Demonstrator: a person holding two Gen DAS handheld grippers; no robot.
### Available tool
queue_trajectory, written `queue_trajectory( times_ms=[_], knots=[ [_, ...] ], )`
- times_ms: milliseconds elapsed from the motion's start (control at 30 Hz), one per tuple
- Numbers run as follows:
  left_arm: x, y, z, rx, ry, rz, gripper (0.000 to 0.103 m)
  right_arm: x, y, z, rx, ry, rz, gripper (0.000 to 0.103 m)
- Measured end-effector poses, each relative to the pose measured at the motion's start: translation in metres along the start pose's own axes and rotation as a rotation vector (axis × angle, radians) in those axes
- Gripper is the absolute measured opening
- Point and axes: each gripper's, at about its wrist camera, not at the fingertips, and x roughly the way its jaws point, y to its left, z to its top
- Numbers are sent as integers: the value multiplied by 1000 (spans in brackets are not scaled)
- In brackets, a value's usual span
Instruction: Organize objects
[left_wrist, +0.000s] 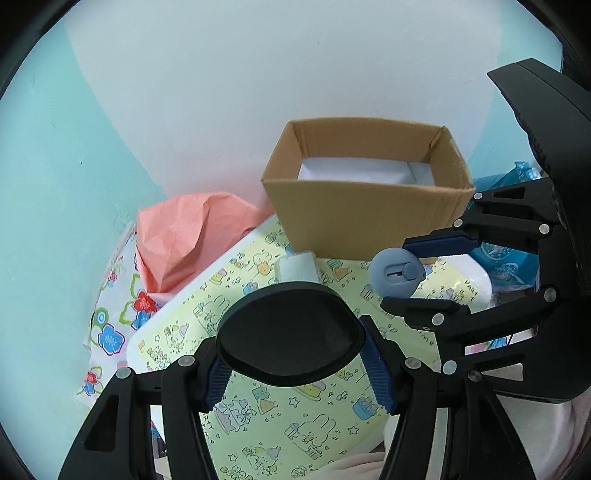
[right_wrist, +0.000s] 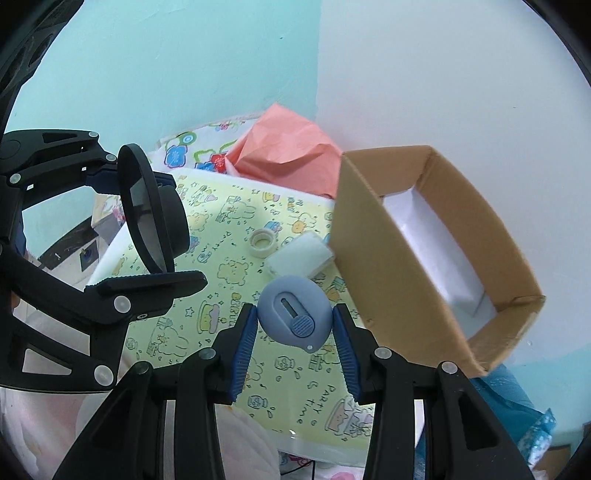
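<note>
My left gripper (left_wrist: 291, 363) is shut on a black oval magnifier-like lens (left_wrist: 290, 334) and holds it above the yellow patterned mat (left_wrist: 258, 417); the lens also shows in the right wrist view (right_wrist: 147, 214). My right gripper (right_wrist: 293, 325) is shut on a round blue-grey cutter (right_wrist: 293, 319), also seen in the left wrist view (left_wrist: 397, 273), held above the mat beside the open cardboard box (left_wrist: 365, 192) (right_wrist: 424, 258). A white sponge block (right_wrist: 299, 258) and a small tape roll (right_wrist: 263, 242) lie on the mat.
Crumpled pink paper (left_wrist: 184, 236) and a flowered cloth (left_wrist: 114, 317) lie at the mat's far left by the turquoise wall. Blue wrapping (left_wrist: 506, 254) lies right of the box. The box holds white paper (right_wrist: 432, 240).
</note>
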Motion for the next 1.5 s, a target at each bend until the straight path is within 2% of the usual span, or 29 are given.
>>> queue_trajectory(
  times_ms=[400,733,1067,1500],
  knots=[
    [-9,-23,34,19,-8,35,64,-29,-30,-5,-1,-52,-11,45],
    [-6,-40,68,28,-7,44,64,-43,-72,-9,44,-87,-17,45],
    [7,-61,101,35,-24,18,64,-48,-111,-9,80,-91,-52,45],
    [32,-70,133,26,-40,-22,64,-49,-148,-8,103,-87,-100,45]
  ],
)
